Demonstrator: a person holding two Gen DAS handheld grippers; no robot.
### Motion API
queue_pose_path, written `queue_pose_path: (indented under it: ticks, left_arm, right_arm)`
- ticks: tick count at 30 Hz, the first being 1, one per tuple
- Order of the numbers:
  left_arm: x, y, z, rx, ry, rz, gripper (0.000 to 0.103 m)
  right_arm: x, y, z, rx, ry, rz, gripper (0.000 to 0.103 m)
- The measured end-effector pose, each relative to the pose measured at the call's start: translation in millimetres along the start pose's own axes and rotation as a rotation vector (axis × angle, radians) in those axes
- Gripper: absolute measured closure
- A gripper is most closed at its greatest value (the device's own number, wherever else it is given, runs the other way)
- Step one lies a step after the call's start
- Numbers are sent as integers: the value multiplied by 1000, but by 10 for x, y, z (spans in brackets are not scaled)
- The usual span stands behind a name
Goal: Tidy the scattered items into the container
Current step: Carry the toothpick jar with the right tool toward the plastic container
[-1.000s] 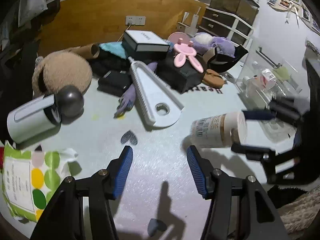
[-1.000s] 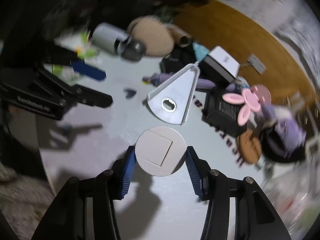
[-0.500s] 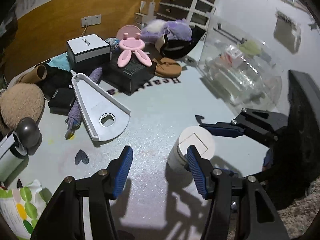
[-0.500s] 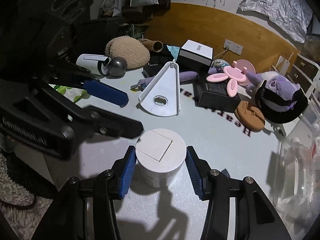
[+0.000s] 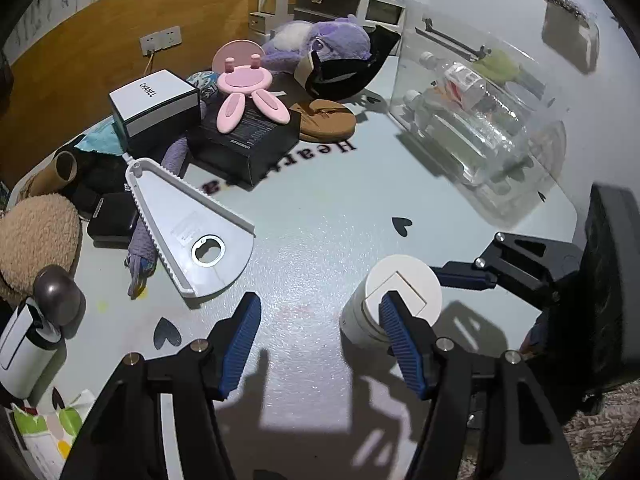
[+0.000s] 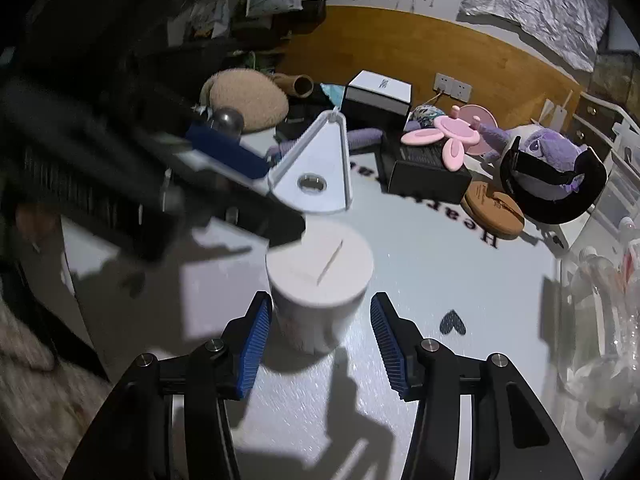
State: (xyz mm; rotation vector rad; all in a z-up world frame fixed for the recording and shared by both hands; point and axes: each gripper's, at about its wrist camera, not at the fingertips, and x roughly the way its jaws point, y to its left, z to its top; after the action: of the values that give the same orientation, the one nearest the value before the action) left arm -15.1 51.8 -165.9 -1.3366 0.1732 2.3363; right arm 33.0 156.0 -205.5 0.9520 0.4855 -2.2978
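Under the left wrist camera, the left gripper (image 5: 320,338) hangs over the pale tabletop (image 5: 320,216) with its jaws opening and nothing between them; its right finger only overlaps the white canister (image 5: 394,300) in view. A second ago that canister lay on its side, carried in the air by the right gripper (image 5: 460,280); now it stands upright on the table, flip lid up, long axis vertical. The clear plastic container (image 5: 472,120), already holding bottles, sits well apart to the upper right.

From the right wrist camera, the right gripper (image 6: 320,340) straddles the canister (image 6: 320,276), and a gap shows at the right pad, so the earlier pinch looks loosened; contact at the left pad cannot be told. This seems a set-down, perhaps for a regrip or handover, so the canister remains outside the container (image 6: 600,288). The white triangular tool (image 6: 316,172), pink rabbit stand (image 6: 452,136) and boxes wait behind.
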Motion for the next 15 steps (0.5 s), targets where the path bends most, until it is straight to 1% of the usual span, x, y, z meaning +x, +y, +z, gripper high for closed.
queue_pose_path:
  ticks: [3,8,11,13,15]
  left_arm:
    - [2,8,17,10,12,0,39]
    - [8,46,54,2,30,6,39]
    - [9,53,68,1,33,14,39]
    - [12,68,81,-8,35,21,40]
    - [8,113,103,-41,46,8,40]
  right_arm:
    - [72,18,-62,-40,-3,-6,51]
    - [119,-2,-25,-24,-47,23,51]
    - [142,-19,13,3,-70,24,52]
    - [152,-33,40,20,-65,30,53]
    - [134,-59,83,46,-45,55,53]
